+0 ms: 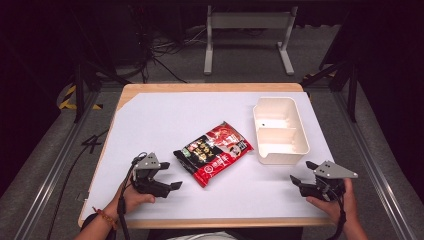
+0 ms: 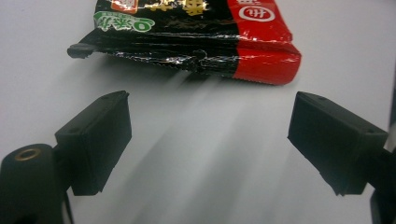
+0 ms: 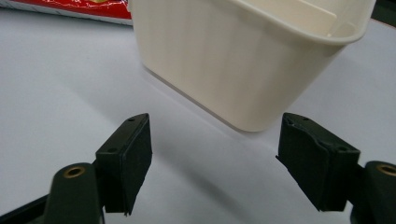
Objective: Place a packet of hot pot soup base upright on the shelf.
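2 claws low over the bench, snack packet and cream tub between them.

High view: the left claw (image 1: 169, 176) sits near the front-left of the white bench (image 1: 165, 120), jaws apart and empty, aimed at the red-and-black snack packet (image 1: 214, 152) lying flat mid-bench; the right claw (image 1: 302, 173), also parted and empty, sits just in front of the cream tub (image 1: 280, 130). Left gripper view: the packet (image 2: 196, 39) lies just beyond the spread jaws, untouched. Right gripper view: the tub (image 3: 233, 56) stands upright close ahead of the separated jaws, the packet's edge (image 3: 70, 8) beside it.
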Tool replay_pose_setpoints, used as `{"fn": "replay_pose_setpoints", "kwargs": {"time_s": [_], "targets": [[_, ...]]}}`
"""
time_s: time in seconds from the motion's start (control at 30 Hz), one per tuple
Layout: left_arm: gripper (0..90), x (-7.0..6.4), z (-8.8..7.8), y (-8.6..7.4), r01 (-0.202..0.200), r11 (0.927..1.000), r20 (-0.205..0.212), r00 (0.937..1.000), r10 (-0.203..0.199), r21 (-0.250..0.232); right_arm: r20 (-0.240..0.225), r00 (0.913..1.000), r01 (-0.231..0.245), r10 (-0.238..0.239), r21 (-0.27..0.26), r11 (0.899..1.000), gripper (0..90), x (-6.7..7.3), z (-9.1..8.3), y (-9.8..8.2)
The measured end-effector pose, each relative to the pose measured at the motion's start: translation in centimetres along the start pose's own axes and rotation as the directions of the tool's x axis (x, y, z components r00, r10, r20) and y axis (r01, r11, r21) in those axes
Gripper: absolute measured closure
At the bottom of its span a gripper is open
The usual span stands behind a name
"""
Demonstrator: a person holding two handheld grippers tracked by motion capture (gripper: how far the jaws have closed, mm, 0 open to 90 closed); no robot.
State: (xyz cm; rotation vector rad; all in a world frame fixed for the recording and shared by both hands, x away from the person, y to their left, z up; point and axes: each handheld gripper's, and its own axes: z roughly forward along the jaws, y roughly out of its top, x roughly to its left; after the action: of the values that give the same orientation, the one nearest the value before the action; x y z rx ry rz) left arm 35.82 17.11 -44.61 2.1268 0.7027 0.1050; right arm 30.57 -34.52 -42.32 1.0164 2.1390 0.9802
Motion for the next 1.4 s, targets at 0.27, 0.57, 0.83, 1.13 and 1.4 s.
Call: {"fn": "replay_pose_setpoints", "kwargs": {"time_s": [0.27, 0.57, 0.83, 1.13, 1.4], "targets": [[19.8, -0.3, 0.2, 0.5, 0.047, 0.9989, 0.062, 0.9970, -0.047, 0.012, 0.007, 0.9999, 0.016, -0.016, 0.001, 1.000, 26.3, 0.3, 0.0, 0.2], [18.8, -0.4, 2.6, 1.8, 0.089, 0.9929, 0.088, 0.9915, -0.096, 0.079, 0.001, 0.9999, 0.012, -0.012, 0.004, 1.000, 26.4, 0.6, 0.1, 0.3], [14.3, 0.3, 4.8, 3.4, 0.131, 0.9868, 0.102, 0.9848, -0.141, 0.094, -0.006, 0.9998, 0.017, -0.016, 0.010, 1.000, 26.8, 0.7, 0.2, 0.2], [15.1, 2.5, 5.5, 5.0, 0.253, 0.9660, 0.064, 0.9645, -0.256, 0.051, -0.022, 0.9997, 0.004, -0.004, 0.007, 1.000, 27.2, 0.6, 0.3, 0.2], [48.6, 5.5, 6.0, 5.8, 0.301, 0.9530, 0.015, 0.9534, -0.301, 0.038, -0.029, 0.9996, -0.007, 0.007, 0.009, 1.000, 28.3, 0.5, 0.3, 0.2]]}}
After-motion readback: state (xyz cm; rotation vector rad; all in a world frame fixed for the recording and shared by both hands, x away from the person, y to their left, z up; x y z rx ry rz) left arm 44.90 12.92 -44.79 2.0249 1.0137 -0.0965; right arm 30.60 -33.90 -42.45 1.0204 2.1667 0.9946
